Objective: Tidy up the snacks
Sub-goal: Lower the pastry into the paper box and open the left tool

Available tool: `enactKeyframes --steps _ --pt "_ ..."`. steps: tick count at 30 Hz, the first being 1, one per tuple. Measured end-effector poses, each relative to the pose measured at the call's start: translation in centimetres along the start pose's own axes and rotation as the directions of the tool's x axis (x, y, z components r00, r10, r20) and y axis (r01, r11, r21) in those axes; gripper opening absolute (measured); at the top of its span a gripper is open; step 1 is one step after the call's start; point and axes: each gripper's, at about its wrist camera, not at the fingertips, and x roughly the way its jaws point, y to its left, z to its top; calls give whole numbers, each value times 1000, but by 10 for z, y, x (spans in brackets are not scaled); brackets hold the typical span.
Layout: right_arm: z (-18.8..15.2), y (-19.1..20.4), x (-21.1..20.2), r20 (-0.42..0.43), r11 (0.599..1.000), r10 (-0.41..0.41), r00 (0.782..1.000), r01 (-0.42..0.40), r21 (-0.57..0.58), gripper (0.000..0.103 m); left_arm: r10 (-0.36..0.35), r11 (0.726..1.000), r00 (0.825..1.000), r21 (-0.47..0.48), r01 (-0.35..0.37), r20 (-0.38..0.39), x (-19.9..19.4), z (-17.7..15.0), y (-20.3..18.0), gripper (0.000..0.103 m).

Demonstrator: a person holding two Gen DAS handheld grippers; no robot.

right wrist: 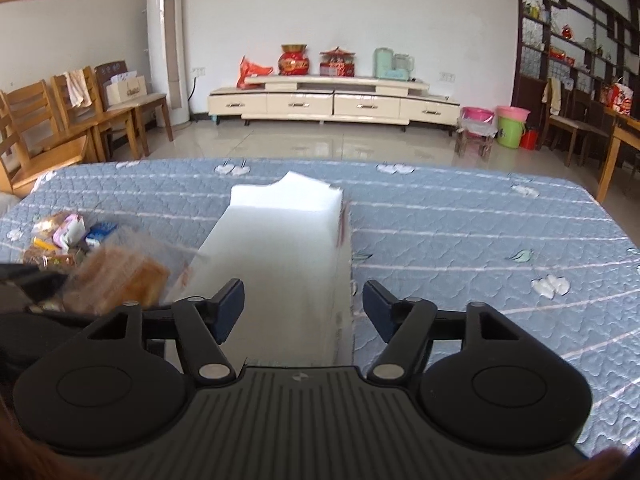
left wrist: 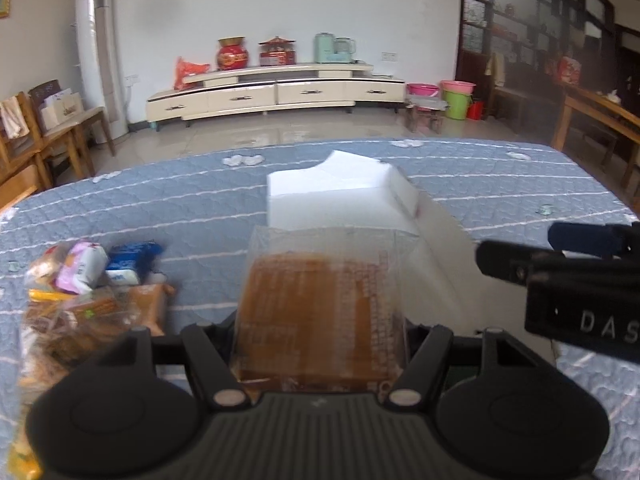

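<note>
We record, first, the room: a white back wall, a pale tiled floor [right wrist: 320,140], a dark lattice shelving unit [right wrist: 576,40] at 2 o'clock, and wooden chairs [right wrist: 48,120] at 9 o'clock. Next, the table under a blue quilted cover [right wrist: 480,232] with white stripes and small leaf and cloud motifs, filling the lower half of both views. Along the wall at 12 o'clock we list a long cream TV cabinet [right wrist: 332,102] bearing red jars and a mint-green appliance, a tall white standing air conditioner [right wrist: 168,44] at 11 o'clock, and pink and green plastic buckets [right wrist: 512,126] at 2 o'clock. On the cover, centre, stands a white open box [right wrist: 280,240], its mouth blurred and overexposed. At 9 o'clock on the table lies a snack pile [left wrist: 88,280] of wrapped packets, blue, pink and brown, touching one another; their print is too blurred to read. Our left gripper [left wrist: 320,344] has its jaws clamped on a clear-wrapped brown cake packet [left wrist: 320,308], held just short of the box's near wall; the white text on its wrapper is illegible. Our right gripper [right wrist: 304,308] has its blue-padded fingers [right wrist: 230,308] spread wide with nothing between them, poised over the near end of the box. The only writing we can read is "DAS" on the right gripper's housing, seen at 3 o'clock in the left wrist view.
</note>
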Motion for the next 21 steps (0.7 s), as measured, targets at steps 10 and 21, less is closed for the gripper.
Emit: enactKeyframes --steps 10,21 --pt "3 1 -22 62 999 -44 997 44 -5 103 21 1000 999 1 -21 37 -23 3 0 91" --pt "1 23 -39 84 999 -38 996 40 -23 103 192 980 981 -54 -190 41 -64 -1 34 94"
